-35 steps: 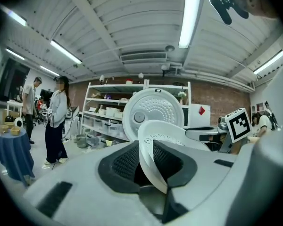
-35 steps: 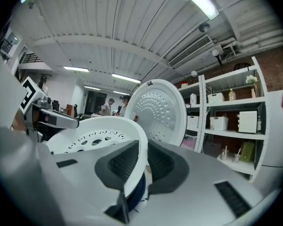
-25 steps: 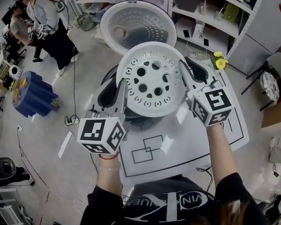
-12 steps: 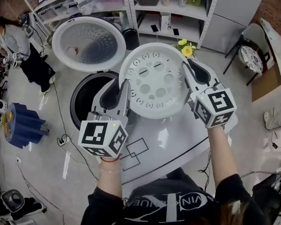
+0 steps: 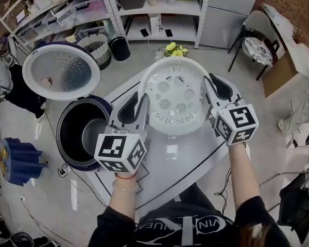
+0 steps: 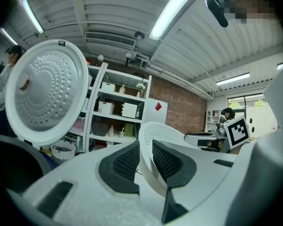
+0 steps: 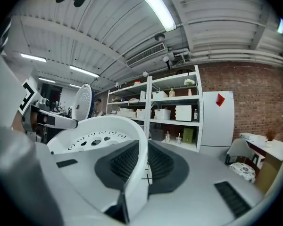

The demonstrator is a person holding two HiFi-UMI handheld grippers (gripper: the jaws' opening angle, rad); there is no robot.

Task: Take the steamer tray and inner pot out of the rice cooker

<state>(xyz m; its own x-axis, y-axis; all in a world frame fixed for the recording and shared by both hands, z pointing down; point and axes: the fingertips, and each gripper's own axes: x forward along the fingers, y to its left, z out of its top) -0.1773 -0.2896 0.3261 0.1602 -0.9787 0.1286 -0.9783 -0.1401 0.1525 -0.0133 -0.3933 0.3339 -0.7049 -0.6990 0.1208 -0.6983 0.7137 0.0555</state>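
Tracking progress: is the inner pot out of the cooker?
No, in the head view the inner pot sits inside the open cooker, left of the tray.

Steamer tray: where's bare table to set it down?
Bare table shows on the near side of the tray, between the left gripper and right gripper. Crowded: the open cooker stands at the left edge, flowers at the far end. Table under the tray is hidden.

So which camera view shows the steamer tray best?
The head view: the whole steamer tray shows from above, holes included, held at opposite rims by the left gripper and right gripper. The left gripper view shows only a rim edge between its pads; the right gripper view shows rim plus some holes.
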